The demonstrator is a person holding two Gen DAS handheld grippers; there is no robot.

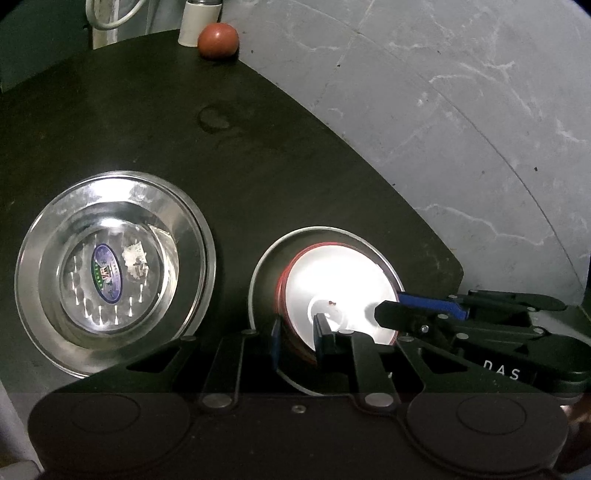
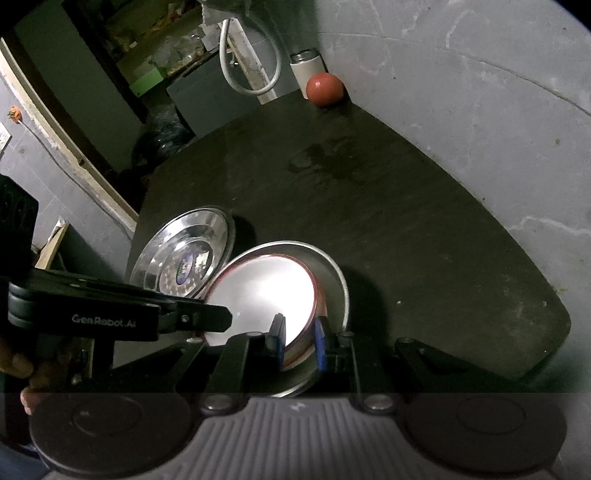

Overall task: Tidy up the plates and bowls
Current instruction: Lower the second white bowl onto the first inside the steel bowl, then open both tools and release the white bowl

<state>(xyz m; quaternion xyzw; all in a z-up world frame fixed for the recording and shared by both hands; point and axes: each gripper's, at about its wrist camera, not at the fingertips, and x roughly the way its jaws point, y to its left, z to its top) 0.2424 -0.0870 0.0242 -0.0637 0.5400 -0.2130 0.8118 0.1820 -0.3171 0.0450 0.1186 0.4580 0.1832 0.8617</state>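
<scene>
A white bowl with a red rim sits inside a grey plate on the dark table. My left gripper is shut on the bowl's near rim, one finger inside and one outside. From the opposite side, my right gripper is shut on the rim too. Whether the bowl is lifted off the plate I cannot tell. To the left, a steel bowl with a sticker rests in a steel plate.
A red-brown ball and a white cylinder stand at the table's far corner. The dark tabletop ends at a curved edge beside grey marbled stone. A person's hand holds the left gripper.
</scene>
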